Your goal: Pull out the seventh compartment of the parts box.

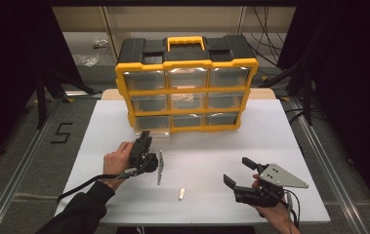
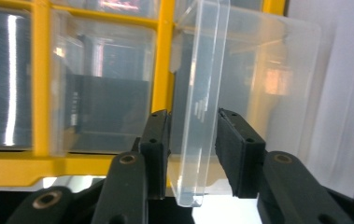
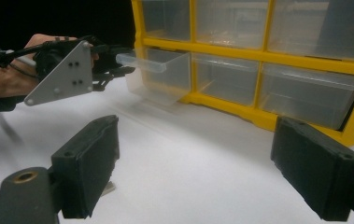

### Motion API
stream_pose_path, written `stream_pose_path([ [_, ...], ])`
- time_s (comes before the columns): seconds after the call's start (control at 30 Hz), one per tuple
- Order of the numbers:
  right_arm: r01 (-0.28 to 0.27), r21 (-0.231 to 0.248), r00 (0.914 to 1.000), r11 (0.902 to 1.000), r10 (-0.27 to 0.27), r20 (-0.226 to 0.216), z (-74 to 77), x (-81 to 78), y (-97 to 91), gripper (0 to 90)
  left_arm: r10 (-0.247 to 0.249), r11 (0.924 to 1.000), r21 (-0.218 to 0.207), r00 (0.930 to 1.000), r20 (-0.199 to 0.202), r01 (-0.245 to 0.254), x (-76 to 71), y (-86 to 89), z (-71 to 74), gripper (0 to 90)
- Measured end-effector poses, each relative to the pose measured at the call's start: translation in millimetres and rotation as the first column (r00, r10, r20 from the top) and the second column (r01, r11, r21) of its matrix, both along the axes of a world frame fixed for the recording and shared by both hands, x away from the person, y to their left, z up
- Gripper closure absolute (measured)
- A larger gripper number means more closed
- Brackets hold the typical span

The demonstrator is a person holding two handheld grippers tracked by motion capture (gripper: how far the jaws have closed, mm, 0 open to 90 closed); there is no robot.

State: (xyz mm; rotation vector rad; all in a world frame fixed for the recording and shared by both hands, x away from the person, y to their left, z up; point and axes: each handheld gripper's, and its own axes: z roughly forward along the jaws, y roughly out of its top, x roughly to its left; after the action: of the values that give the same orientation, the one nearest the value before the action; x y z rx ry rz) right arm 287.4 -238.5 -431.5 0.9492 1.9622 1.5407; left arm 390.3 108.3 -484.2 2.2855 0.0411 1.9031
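Left gripper [image 2: 191, 154] loosely straddles the pulled-out bottom-left drawer [image 2: 202, 107] front, pads apart; right gripper [image 3: 212, 168] waits open near the bench [image 1: 221, 146] edge

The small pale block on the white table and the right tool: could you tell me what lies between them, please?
Nothing: in the high view the stretch of white table between the small pale block and the right tool is bare.

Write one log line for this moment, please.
left gripper: open around drawer lip | drawer: pulled out | right gripper: open, empty
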Motion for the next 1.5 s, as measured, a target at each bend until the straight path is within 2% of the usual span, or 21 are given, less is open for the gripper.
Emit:
stream_pose_path([
  [0.03,0.000,0.000,1.0000,1.0000,0.000,0.000,0.0,0.0,0.0,16.3,0.002,1.0000,0.000,1.0000,0.003,-0.002,1.2,0.5,0.7,62.7],
  [0.17,-0.001,-0.001,1.0000,1.0000,0.001,0.000,-0.4,0.5,0.2,16.3,-0.011,0.9999,-0.009,0.9995,-0.029,0.011,5.5,2.6,4.1,65.9],
  [0.23,-0.002,-0.001,1.0000,1.0000,0.002,-0.001,-0.3,0.3,0.6,16.3,-0.016,0.9998,-0.014,0.9972,-0.072,0.015,8.6,4.2,5.7,67.9],
  [0.37,-0.001,-0.001,1.0000,1.0000,0.001,0.001,-0.4,0.6,0.4,16.3,-0.035,0.9994,-0.012,0.9955,-0.088,0.034,9.7,4.9,7.6,72.8],
  [0.5,-0.002,-0.002,1.0000,1.0000,0.002,0.001,-0.4,0.5,0.5,16.3,-0.033,0.9993,0.016,0.9968,-0.073,0.034,7.7,3.8,6.0,74.2],
  [0.67,0.001,-0.001,1.0000,1.0000,-0.001,-0.001,0.0,0.3,-0.2,16.3,-0.043,0.9989,0.018,0.9960,-0.078,0.044,1.5,3.4,4.7,74.8],
  [0.83,-0.001,0.001,1.0000,1.0000,0.001,0.000,0.0,0.0,0.1,16.3,-0.045,0.9978,0.045,0.9962,-0.075,0.048,-2.1,3.9,5.2,75.0],
  [1.07,-0.001,0.001,1.0000,1.0000,0.001,0.000,0.1,0.0,-0.1,16.3,-0.048,0.9980,0.037,0.9959,-0.077,0.051,-5.6,4.7,3.8,75.0],
  [1.2,-0.001,0.001,1.0000,1.0000,0.001,0.000,0.1,0.0,-0.2,16.3,-0.057,0.9966,0.056,0.9959,-0.070,0.061,-8.8,6.1,4.4,75.0],
  [1.27,-0.001,0.000,1.0000,1.0000,0.001,0.000,0.1,0.0,-0.1,16.4,-0.060,0.9971,0.042,0.9953,-0.076,0.063,-10.8,7.2,3.4,75.0],
  [1.5,0.000,-0.001,1.0000,1.0000,0.000,0.000,0.0,0.1,0.1,16.4,-0.070,0.9963,0.045,0.9957,-0.061,0.073,-11.5,8.5,2.4,75.0],
])
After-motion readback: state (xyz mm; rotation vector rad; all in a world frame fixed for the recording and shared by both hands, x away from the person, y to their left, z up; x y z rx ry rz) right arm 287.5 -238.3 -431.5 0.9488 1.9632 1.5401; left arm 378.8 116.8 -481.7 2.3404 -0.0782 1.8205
